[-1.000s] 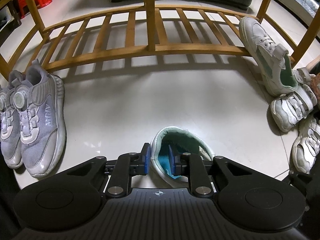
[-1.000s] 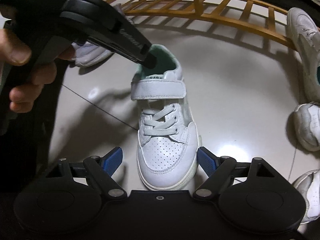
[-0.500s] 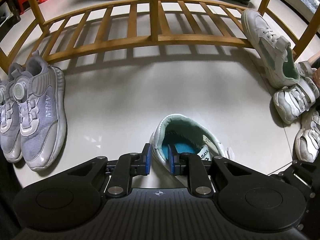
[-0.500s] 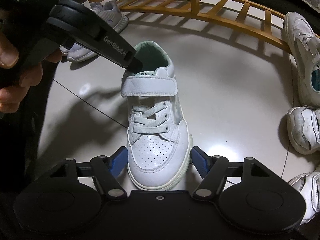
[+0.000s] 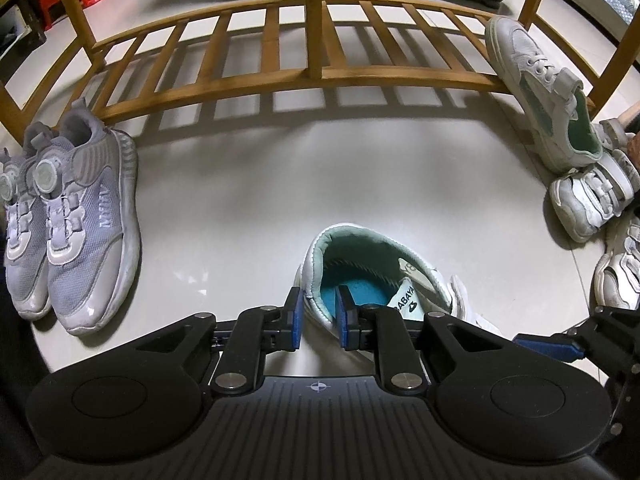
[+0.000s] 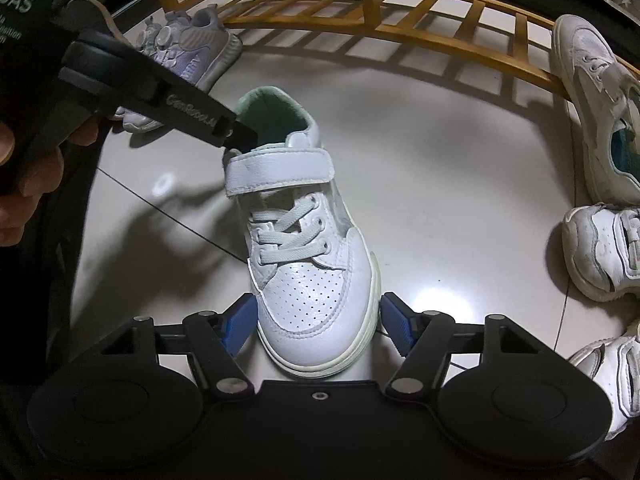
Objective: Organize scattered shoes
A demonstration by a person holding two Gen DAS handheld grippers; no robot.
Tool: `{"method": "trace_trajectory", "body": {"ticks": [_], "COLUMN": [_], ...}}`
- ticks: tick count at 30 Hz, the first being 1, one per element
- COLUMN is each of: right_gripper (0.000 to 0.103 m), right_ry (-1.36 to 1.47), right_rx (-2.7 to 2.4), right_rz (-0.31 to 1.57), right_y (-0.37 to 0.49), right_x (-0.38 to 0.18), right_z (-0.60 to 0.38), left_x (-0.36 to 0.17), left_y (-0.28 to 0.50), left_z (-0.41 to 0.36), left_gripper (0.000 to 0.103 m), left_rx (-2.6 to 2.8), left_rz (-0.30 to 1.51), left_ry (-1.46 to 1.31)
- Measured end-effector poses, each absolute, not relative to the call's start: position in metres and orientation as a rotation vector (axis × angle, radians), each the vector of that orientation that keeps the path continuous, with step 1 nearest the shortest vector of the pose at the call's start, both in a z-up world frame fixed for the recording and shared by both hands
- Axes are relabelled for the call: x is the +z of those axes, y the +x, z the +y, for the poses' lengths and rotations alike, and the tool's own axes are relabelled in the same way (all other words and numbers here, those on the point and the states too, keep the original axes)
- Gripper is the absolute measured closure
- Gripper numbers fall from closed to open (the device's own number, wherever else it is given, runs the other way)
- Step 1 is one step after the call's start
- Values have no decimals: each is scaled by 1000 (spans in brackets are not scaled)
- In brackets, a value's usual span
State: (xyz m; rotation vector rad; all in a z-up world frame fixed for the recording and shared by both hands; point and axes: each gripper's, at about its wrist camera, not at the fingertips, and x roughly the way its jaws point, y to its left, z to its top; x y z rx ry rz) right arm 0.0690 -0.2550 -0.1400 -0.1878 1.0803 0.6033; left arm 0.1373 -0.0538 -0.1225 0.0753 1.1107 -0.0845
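white shoe (image 6: 308, 240) in left claw (image 5: 318, 316)

Beside the wooden rack (image 5: 312, 76), the leftmost grey sneaker (image 5: 16, 236) is cut by the frame edge. Right of the rack, white sneakers (image 5: 618, 276) run off-frame (their count unclear). A hand (image 6: 24, 184) is only partly visible.

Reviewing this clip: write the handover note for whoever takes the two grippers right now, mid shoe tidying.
Left gripper: shut on the heel collar of the white strap shoe, mid-floor.
Right gripper: jaws have just been closing around that shoe's toe; contact unclear, treat as open.
Its likely mate leans on the wooden rack, far right. Grey pair stands side by side at left; other white sneakers lie scattered at right.
Left: place the held shoe, pair the rest.
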Motion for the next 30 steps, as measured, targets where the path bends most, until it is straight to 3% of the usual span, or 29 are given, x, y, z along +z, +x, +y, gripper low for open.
{"method": "trace_trajectory", "body": {"ticks": [16, 25, 30], "right_gripper": [35, 30, 37], "right_ry": [-192, -156, -124], "right_rx": [588, 576, 590], "right_rz": [1071, 1039, 1052], "right_y": [67, 69, 70], "right_x": [-140, -137, -137], "right_z": [-255, -260, -261], "left_x": [-122, -122, -122], "left_y": [130, 126, 124], "left_z": [-50, -49, -48], "left_gripper": [83, 83, 82], "left_rx": [-70, -67, -61], "left_rz": [1116, 1113, 1113], "left_ry": [79, 80, 76]}}
